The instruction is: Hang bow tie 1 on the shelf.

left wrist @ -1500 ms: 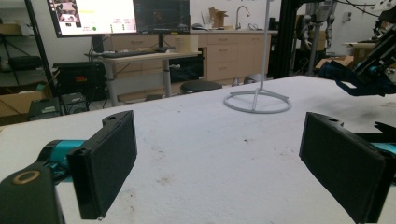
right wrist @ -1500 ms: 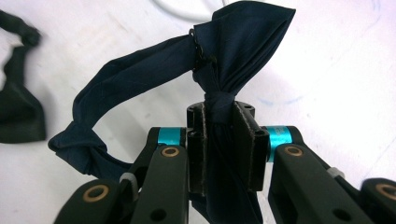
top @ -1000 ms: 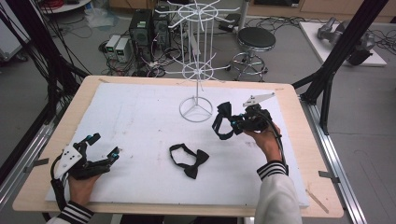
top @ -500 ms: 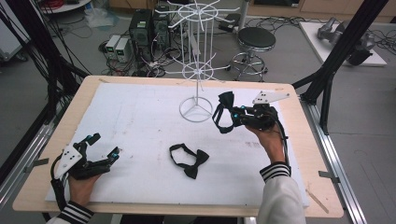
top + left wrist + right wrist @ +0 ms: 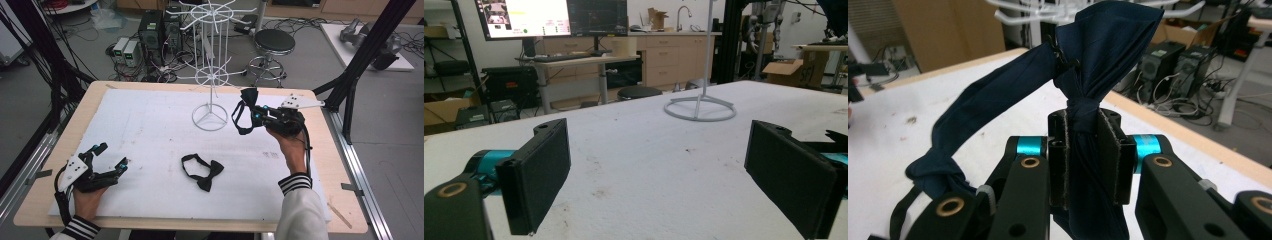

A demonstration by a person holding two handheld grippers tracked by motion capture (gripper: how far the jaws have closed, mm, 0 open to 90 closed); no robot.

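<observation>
One bow tie lifted, none on the rack [image 5: 210,75] yet.
My right gripper [image 5: 248,113] fingers pinch a bow tie [image 5: 247,100] near the rack; the second tie [image 5: 202,170] waits mid-desk; left gripper [image 5: 112,159] fingers spread, empty.

Looks like a robotics lab or research workspace: black frame posts [image 5: 361,60] around the desk [image 5: 345,165], desktop PCs [image 5: 150,32] and cable tangles on the floor, monitors [image 5: 549,17] on a side bench, cardboard boxes [image 5: 796,70], wooden cabinets [image 5: 674,57] with a sink faucet [image 5: 681,12].
</observation>
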